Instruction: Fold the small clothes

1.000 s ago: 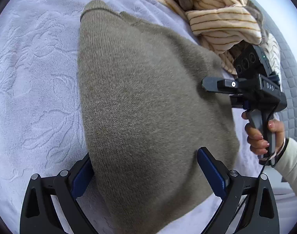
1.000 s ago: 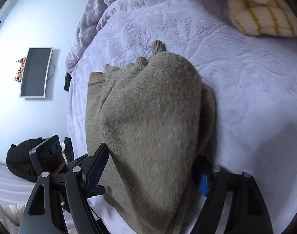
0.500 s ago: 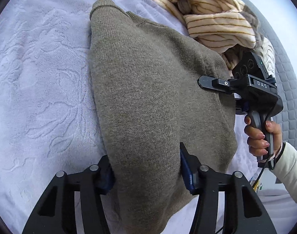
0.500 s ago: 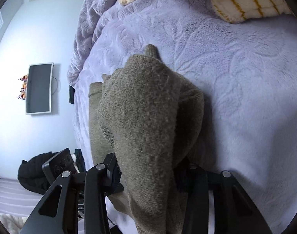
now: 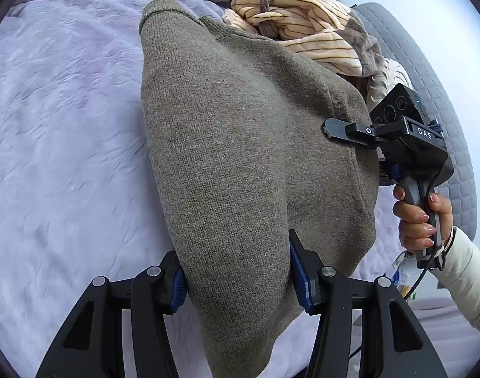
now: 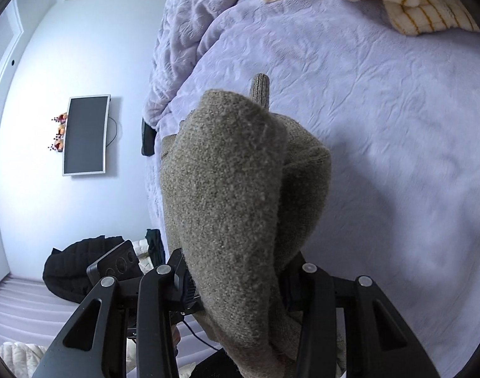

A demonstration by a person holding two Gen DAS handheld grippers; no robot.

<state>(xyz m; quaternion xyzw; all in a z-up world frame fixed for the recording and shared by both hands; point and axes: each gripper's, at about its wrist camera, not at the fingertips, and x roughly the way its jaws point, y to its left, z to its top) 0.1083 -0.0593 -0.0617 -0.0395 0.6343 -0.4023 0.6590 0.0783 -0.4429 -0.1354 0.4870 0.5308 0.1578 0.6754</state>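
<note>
An olive-brown knit sweater lies on the lilac bedspread, its near end raised. My left gripper is shut on the sweater's near edge, the cloth bunched between its blue pads. My right gripper is shut on the sweater's other edge, and the cloth hides its pads. In the left wrist view the right gripper grips the sweater's right side, held by a hand.
A cream striped garment pile lies at the far side of the bed, also in the right wrist view. A grey quilted headboard is to the right. A wall monitor and a black jacket lie beyond the bed.
Both grippers closed on the sweater's edges, which now bunch between the fingers. The sweater's near end has lifted off the bedspread.
</note>
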